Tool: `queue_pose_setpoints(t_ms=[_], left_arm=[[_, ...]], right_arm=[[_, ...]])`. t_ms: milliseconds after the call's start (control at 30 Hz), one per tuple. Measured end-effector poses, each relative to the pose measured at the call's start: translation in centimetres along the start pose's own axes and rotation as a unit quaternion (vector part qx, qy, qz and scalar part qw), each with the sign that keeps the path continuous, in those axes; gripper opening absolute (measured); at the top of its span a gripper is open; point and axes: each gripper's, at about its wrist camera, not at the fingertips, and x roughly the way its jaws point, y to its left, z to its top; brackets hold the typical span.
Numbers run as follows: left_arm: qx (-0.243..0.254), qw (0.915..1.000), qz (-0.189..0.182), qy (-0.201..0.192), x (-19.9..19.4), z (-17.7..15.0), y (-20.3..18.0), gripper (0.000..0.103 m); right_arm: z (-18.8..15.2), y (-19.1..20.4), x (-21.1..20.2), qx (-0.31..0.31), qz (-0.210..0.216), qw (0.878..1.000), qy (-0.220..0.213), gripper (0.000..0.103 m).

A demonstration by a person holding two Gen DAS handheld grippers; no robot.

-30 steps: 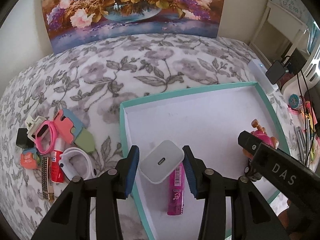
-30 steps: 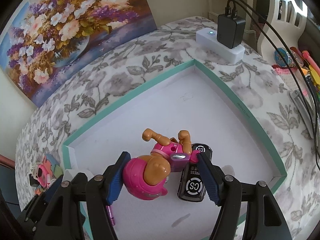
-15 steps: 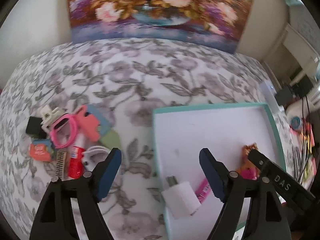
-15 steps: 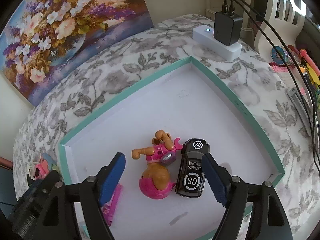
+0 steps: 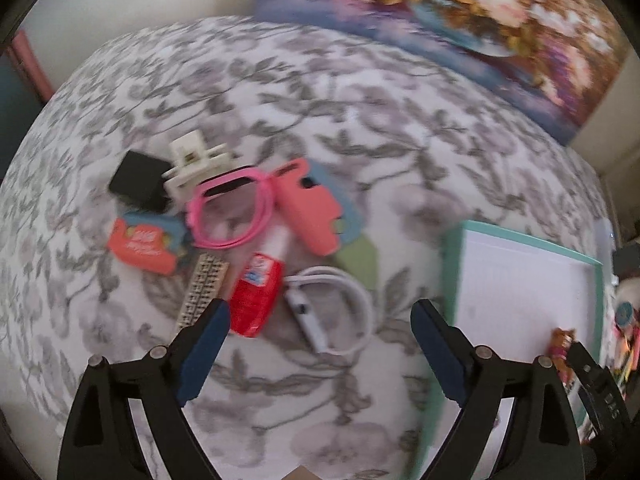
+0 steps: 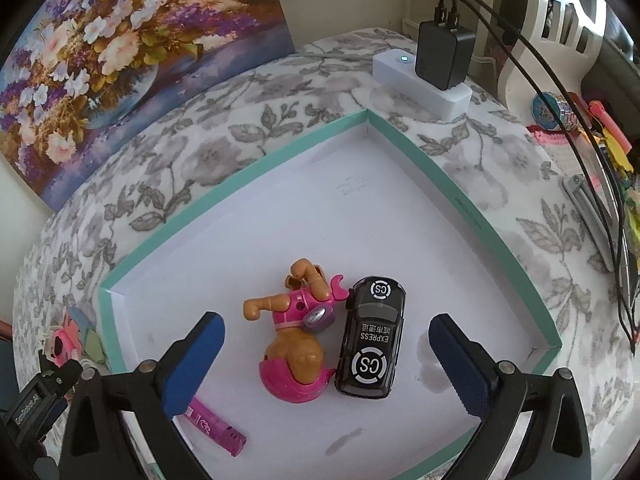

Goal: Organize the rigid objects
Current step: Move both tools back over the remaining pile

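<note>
My left gripper (image 5: pixel 320 344) is open and empty, above the floral cloth just short of a pile of small objects: a white coiled cable (image 5: pixel 340 312), a red tube (image 5: pixel 256 292), pink glasses (image 5: pixel 232 212), a coral holder (image 5: pixel 312 208), a white clip (image 5: pixel 192 164) and a black block (image 5: pixel 138 180). My right gripper (image 6: pixel 326 360) is open and empty over the teal-rimmed white tray (image 6: pixel 472 208), with a pink toy dog (image 6: pixel 298 344) and a black toy car (image 6: pixel 370 340) lying between its fingers. A pink lighter (image 6: pixel 216 428) lies at the tray's near left.
The tray's rim (image 5: pixel 450 280) shows at the right of the left wrist view. A white power strip with a black charger (image 6: pixel 440 60) and cables sits behind the tray. A flower painting (image 6: pixel 120 48) leans on the wall. Pens and clutter (image 6: pixel 600 148) lie at the far right.
My left gripper let go of the white charger in the tray, opened, and swung left to the pile. My right gripper released the toy dog, opened wide and drew back a little.
</note>
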Motion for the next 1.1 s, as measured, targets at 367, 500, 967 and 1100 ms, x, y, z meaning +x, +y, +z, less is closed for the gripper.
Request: queue_pose_setpoints(t_ms=[367,500,967,1100], left_arm=[[-0.049,0.9980,0.040,-0.003,-1.2,0.7,3.9,0.092],[-0.065,0.9965,0.049,-0.015,-2.4,1.0,5.8,0.092],[-0.162,0.9839,0.063,-0.040,-4.9,1.3,15.6,0.092],[-0.179,0.9810,0.065,-0.034,-4.5,1.1,17.5,0.092]], right_arm=[[-0.7,3.0,-1.8,-0.037,-0.001,0.999,-0.014,0.103],[-1.9,5.9,-2.7,-0.068,0.020,0.997,-0.019,0.103],[-7.4,17.0,-3.0,-0.179,0.099,0.979,0.011,0.103],[-9.0,19.6,-2.3,-0.207,0.108,0.972,0.019,0.103]])
